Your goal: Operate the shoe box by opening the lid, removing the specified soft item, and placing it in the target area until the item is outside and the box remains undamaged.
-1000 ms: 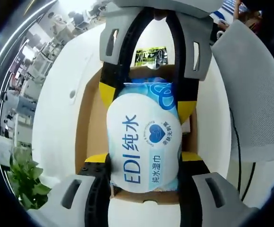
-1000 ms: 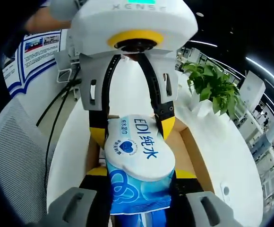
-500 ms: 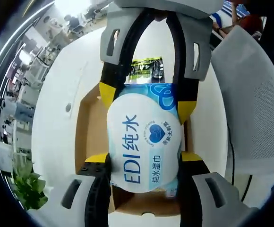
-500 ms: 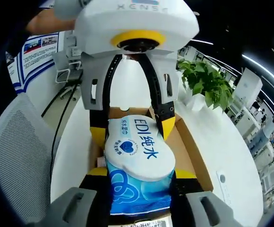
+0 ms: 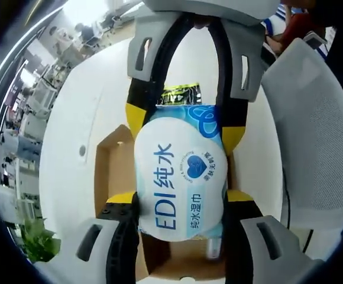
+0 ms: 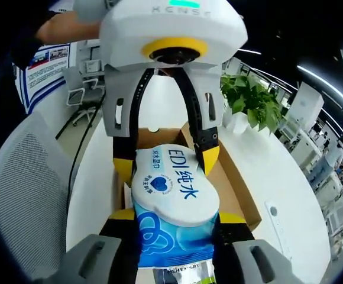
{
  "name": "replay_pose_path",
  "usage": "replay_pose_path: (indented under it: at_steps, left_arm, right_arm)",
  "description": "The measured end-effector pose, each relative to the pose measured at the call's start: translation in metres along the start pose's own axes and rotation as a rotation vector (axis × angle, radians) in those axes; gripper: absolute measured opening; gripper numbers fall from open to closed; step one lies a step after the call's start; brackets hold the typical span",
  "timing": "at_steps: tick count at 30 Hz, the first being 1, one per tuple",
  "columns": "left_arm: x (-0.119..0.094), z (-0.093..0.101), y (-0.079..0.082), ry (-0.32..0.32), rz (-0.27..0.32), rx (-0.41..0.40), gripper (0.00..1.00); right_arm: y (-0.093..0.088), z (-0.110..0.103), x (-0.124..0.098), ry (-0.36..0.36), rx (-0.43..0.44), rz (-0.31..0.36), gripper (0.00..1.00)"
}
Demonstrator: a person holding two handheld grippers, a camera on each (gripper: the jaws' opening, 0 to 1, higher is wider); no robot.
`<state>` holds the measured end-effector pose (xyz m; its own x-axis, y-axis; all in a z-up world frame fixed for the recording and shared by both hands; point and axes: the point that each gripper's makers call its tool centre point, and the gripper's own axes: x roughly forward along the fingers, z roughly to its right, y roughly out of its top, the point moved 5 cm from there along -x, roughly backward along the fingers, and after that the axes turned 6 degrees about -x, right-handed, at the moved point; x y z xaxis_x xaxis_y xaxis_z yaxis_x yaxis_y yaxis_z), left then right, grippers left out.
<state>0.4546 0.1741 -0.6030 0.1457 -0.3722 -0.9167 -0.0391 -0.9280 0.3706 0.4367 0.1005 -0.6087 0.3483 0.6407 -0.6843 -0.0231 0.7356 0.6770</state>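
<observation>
The open cardboard shoe box [image 5: 115, 177] is sitting on the white table [image 5: 71, 118] below both tools, while the left gripper [image 5: 180, 198] and right gripper [image 6: 171, 216] are each clamping an end of the wet wipes pack [image 5: 180, 177], holding it above the box.

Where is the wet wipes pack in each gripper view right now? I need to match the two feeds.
Left gripper view: the wet wipes pack sits centre, held at both ends, above the open shoe box.
Right gripper view: the pack sits centre-low, blue end nearest the camera.
Shared landmark: the shoe box, also the grey mesh chair.
</observation>
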Motion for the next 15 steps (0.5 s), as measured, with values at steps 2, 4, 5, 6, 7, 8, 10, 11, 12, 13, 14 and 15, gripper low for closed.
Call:
replay_pose_path:
  at_steps: [2,4,5,6,7,8,10,11,12,13,14,15]
  left_arm:
    - [0.002,0.001,0.006,-0.003,0.003,0.006,0.55]
    - [0.003,0.002,0.013,-0.007,0.006,0.013,0.55]
    - [0.004,0.003,0.015,-0.009,0.007,0.016,0.55]
    - [0.004,0.003,0.018,-0.010,0.008,0.017,0.55]
    - [0.005,0.003,0.022,-0.012,0.010,0.022,0.55]
    - [0.006,0.004,0.024,-0.012,0.011,0.024,0.55]
    - [0.007,0.005,0.032,-0.019,0.016,0.030,0.55]
    - [0.008,0.005,0.034,-0.019,0.018,0.032,0.55]
    - [0.009,0.005,0.036,-0.019,0.019,0.035,0.55]
    - [0.010,0.006,0.040,-0.020,0.019,0.038,0.55]
    - [0.010,0.006,0.041,-0.021,0.019,0.039,0.55]
    - [0.011,0.006,0.045,-0.022,0.019,0.043,0.55]
  right_arm:
    - [-0.004,0.000,-0.004,-0.004,0.005,0.000,0.44]
    - [-0.008,0.000,-0.009,-0.010,0.010,-0.001,0.44]
    - [-0.009,0.000,-0.011,-0.012,0.011,-0.001,0.44]
    - [-0.011,0.000,-0.013,-0.013,0.013,-0.002,0.44]
    - [-0.014,0.000,-0.016,-0.017,0.014,-0.002,0.44]
    - [-0.015,0.001,-0.019,-0.021,0.017,-0.001,0.44]
    - [-0.020,0.001,-0.025,-0.022,0.025,0.003,0.44]
    - [-0.021,0.001,-0.027,-0.025,0.024,0.001,0.44]
    - [-0.023,0.001,-0.029,-0.028,0.025,-0.001,0.44]
    - [-0.025,0.002,-0.032,-0.031,0.026,-0.002,0.44]
    - [-0.027,0.002,-0.033,-0.033,0.028,-0.002,0.44]
    - [-0.029,0.002,-0.036,-0.035,0.031,-0.001,0.44]
